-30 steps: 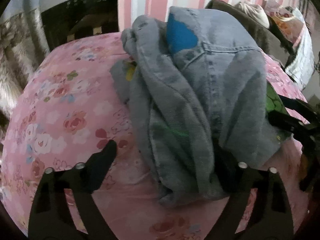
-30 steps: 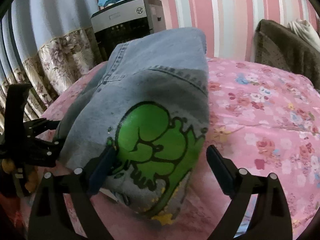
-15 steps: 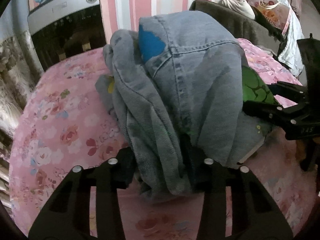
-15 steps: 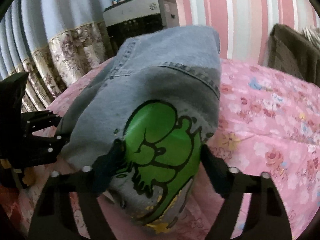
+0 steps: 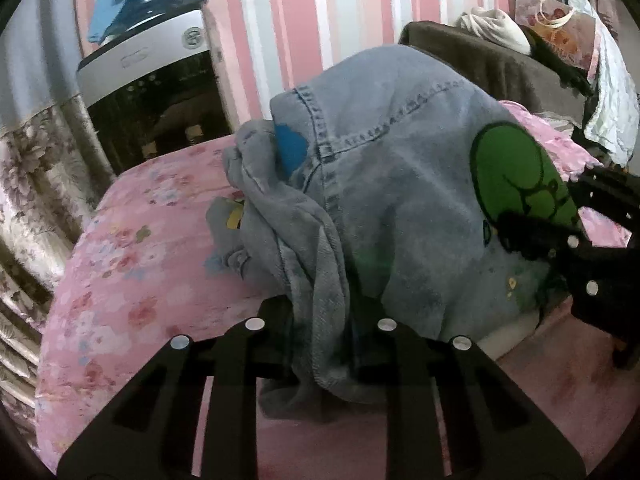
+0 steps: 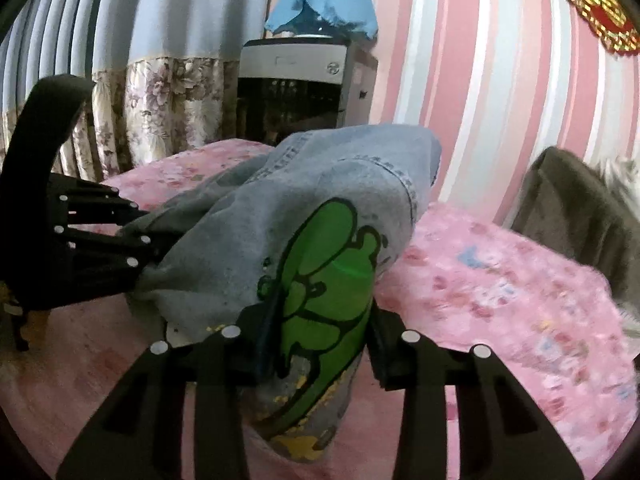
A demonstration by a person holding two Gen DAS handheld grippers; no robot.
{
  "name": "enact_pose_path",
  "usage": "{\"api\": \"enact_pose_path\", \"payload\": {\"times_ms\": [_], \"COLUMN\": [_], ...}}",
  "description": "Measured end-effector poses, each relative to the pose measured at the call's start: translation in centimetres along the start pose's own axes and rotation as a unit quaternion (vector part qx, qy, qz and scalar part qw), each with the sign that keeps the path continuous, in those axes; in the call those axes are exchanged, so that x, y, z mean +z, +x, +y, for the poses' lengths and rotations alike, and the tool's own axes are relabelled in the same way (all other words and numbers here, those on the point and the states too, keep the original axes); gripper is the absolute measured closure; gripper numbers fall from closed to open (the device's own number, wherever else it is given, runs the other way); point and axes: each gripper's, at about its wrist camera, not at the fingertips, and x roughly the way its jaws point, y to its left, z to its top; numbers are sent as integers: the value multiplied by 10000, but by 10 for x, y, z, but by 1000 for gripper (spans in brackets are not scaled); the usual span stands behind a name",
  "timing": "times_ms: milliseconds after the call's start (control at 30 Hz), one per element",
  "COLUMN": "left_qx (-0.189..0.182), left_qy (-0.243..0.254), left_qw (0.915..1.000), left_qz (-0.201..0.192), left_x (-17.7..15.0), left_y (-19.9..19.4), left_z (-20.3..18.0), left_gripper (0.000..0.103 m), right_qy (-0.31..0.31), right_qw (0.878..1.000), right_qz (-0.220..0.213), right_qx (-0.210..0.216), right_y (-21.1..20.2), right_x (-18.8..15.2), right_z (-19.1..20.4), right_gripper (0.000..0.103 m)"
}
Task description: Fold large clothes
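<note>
Both grippers closing on jacket [image 5: 400,184]

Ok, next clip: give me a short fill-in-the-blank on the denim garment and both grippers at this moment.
1. The denim garment lies bunched on a floral bedspread whose main colour is ____.
2. The right gripper is closing its fingers on the garment's large ____ cartoon print.
3. The left gripper is closing on a fold of ____ fabric.
4. A ____ cloth is draped over the appliance by the striped wall.

Missing words: pink; green; denim; blue
</note>
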Motion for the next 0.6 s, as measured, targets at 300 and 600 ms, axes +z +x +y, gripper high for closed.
{"api": "enact_pose_path", "payload": {"times_ms": [300,600], "left_qx": [-495,-282], "left_qy": [69,193], "left_qw": [9987,9993], "left_qz": [-134,-144], "left_x": [26,17], "left_y": [8,20], "left_z": [-69,-90], "left_gripper": [84,67], "right_qy": [-241,59], "right_qw": [9968,9983], "right_qz": [82,307], "right_qx": [-760,-486], "right_y": [-32,-20], "right_x": [-19,-42], "right_z": [-60,-86], "right_gripper": [66,60]}}
